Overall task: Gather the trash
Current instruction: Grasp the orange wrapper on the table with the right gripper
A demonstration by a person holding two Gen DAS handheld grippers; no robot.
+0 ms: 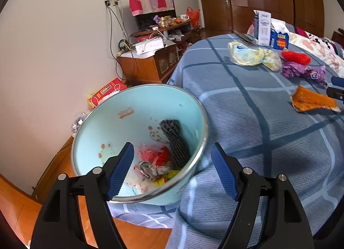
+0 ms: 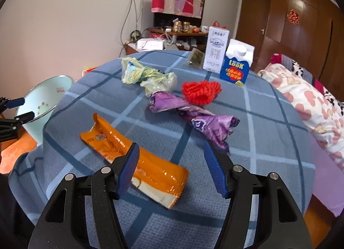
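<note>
Right wrist view: right tongs (image 2: 172,168) spread, nothing between the pads, hovering over the bed (image 2: 247,195).
Nearest trash: orange wrapper (image 2: 137,160), lying flat on the blue checked cover, just under and to the left of the right tongs; the left pad overlaps it in the picture, contact cannot be told.
Long axis: runs from upper left to lower right, crossing the tongs' line at a slant; judged to need a roll of the wrist so the pads close across the narrow width.
Other trash: purple wrapper (image 2: 193,115) beyond the right pad; pale plastic bag (image 2: 148,74) and red knitted piece (image 2: 201,92) farther back; two cartons (image 2: 225,59) upright at the far edge.
Left wrist view: left tongs (image 1: 172,169) spread and empty, poised over the rim of the light blue bin (image 1: 103,124), which already holds scraps.
Nearer hand: right.
Bin position: beside the bed's left edge, well apart from the wrapper.
Open room: clear cover between wrapper and that edge.
</note>
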